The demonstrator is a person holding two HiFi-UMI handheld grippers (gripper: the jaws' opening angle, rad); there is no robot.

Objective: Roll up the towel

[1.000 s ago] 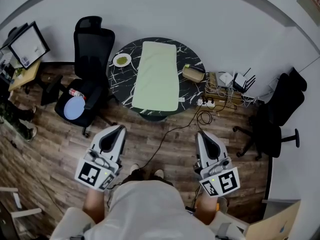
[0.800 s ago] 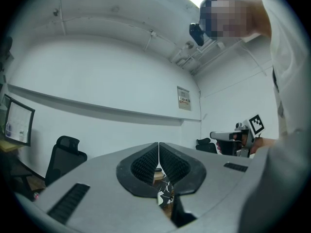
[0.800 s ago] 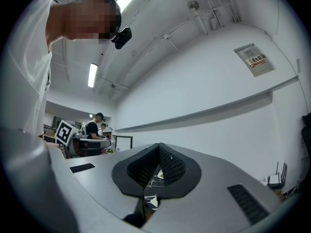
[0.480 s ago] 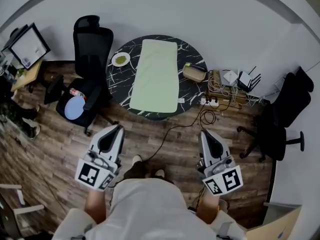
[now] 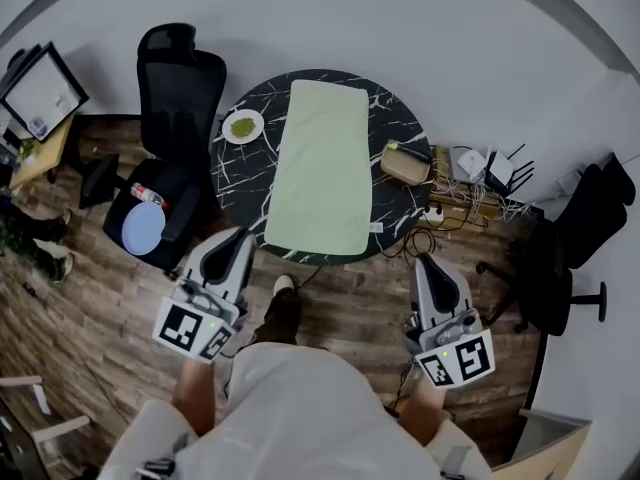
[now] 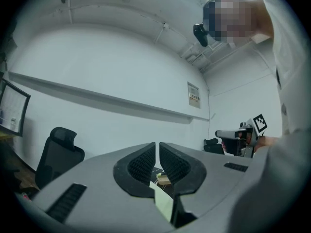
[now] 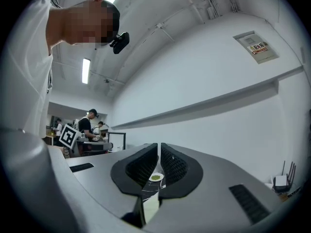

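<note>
Left gripper (image 5: 238,236), fingers (image 6: 144,163) together and empty, and right gripper (image 5: 428,260), fingers (image 7: 174,166) opening on nothing, hang short of the round marble counter (image 5: 395,118). The green towel (image 5: 320,163) lies flat ahead between them, its long axis running away and its short edge nearest; the left gripper is nearer. Beyond, a small plate (image 5: 243,126) holds something green; the contents of the tan tray (image 5: 406,162) are unclear.

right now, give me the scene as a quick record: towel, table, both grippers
towel: spread flat, unrolled, on the round table
plate: on the table, left of the towel in the head view
left gripper: shut, empty, short of the table
right gripper: jaws opening, nothing between them, short of the table
task: rolling not yet begun
</note>
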